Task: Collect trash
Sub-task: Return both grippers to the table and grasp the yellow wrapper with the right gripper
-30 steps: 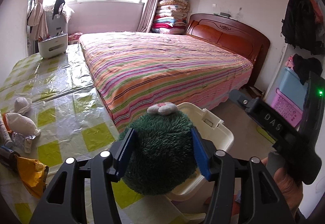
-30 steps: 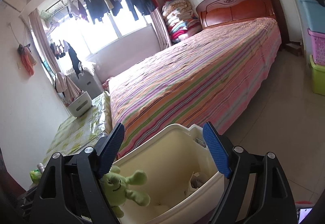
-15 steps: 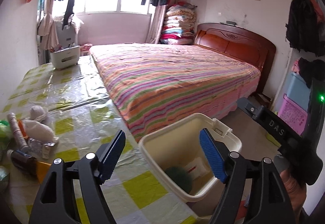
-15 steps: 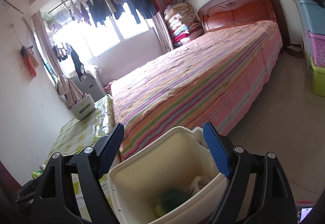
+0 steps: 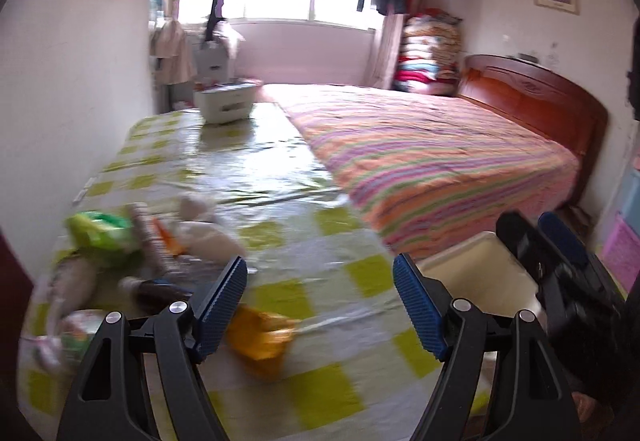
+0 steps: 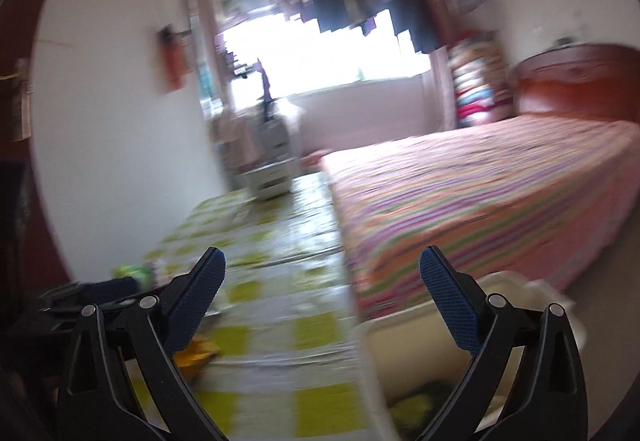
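Note:
My left gripper (image 5: 320, 301) is open and empty above the checked table (image 5: 320, 281). An orange wrapper (image 5: 262, 337) lies just below its left pad. Further left lie a green packet (image 5: 102, 233), white crumpled tissue (image 5: 208, 237) and a dark bottle (image 5: 156, 291). The cream bin (image 5: 480, 273) stands off the table's right edge. My right gripper (image 6: 322, 305) is open and empty, over the table edge; the bin (image 6: 420, 353) sits under its right finger, with the green plush (image 6: 424, 399) inside. The orange wrapper (image 6: 196, 353) shows by its left finger.
A striped bed (image 5: 432, 165) runs along the table's right side with a wooden headboard (image 5: 536, 93). A white box (image 5: 226, 103) stands at the table's far end. Pink and blue crates (image 5: 624, 241) stand at the far right. Both views are motion-blurred.
My left gripper let the green plush drop into the bin, then swung left over the table toward the trash. My right gripper also swung left, away from over the bin.

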### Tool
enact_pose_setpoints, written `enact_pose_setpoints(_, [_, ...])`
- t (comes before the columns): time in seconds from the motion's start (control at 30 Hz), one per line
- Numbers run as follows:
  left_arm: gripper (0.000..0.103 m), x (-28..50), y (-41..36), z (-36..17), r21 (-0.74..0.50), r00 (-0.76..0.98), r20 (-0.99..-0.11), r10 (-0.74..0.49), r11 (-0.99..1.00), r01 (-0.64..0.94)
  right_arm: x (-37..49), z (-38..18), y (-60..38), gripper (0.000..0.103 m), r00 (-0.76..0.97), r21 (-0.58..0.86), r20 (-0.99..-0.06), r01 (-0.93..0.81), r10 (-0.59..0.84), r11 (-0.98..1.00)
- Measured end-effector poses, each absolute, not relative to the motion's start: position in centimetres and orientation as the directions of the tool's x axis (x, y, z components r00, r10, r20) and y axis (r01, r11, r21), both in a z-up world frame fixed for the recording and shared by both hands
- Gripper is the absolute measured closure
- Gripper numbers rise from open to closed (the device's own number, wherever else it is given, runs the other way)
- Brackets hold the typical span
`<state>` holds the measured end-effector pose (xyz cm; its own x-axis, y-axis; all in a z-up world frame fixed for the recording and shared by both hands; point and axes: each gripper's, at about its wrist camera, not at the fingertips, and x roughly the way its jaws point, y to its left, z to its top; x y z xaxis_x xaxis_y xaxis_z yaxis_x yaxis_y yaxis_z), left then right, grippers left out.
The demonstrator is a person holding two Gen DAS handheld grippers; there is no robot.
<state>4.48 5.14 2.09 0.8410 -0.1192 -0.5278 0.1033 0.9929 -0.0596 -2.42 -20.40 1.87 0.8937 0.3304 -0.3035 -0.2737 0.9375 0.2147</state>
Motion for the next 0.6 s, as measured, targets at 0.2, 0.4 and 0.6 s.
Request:
enact_pose_setpoints(0.2, [0.030,3.7,10.1,2.3,-0.029,0.835,-0.550,-0.027,1.000,0.013,-0.5,0.7,-15.2,0.007,0.735,0.236,-0.426,-0.472,0.527,0.849])
enact_pose_setpoints(0.4, [0.030,2.8,16.7,2.5,0.014,0.822,-0.558,0.112,0.992,-0.126,0.6,0.3,-12.9,0.007,0.629,0.237,-0.480,-0.578,0.611,0.781])
enact_pose_setpoints(0.6, [0.030,2.4,24.1,2.1,-0.084,0.778,-0.605,0.171,0.958,-0.275,1.7,-1.3,-9.2,0.007,0.588,0.104,-0.575,-0.637,0.569,0.764])
